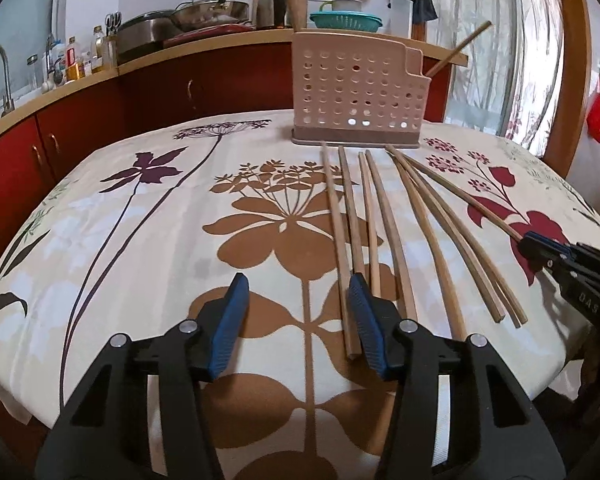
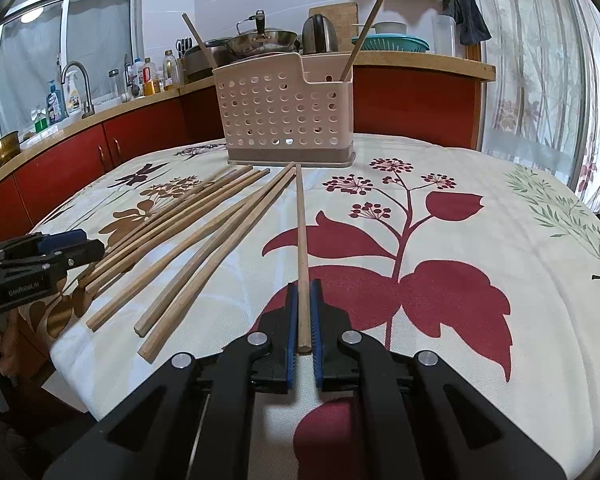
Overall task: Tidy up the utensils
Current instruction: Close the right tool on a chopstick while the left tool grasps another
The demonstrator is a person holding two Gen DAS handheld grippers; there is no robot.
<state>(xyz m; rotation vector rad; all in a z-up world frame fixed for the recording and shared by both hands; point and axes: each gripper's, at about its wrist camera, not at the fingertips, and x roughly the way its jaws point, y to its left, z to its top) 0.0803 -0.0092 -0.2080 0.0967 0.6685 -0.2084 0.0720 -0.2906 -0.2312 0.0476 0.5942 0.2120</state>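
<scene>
Right gripper [image 2: 305, 312] fingers pinch one chopstick [image 2: 301, 236] at its near end; the rest lies on the tabletop [image 2: 480, 248], tip toward the holder [image 2: 284, 116]. Such an end grip risks the stick pivoting or slipping when lifted. Left gripper [image 1: 296, 316] fingers spread, empty, one beside loose chopsticks [image 1: 380, 224]; could nudge them.

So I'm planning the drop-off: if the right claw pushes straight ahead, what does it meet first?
Probably the pink utensil basket. The right claw is shut on one chopstick aimed at the basket's base; only tablecloth lies between. Depth is uncertain.
</scene>
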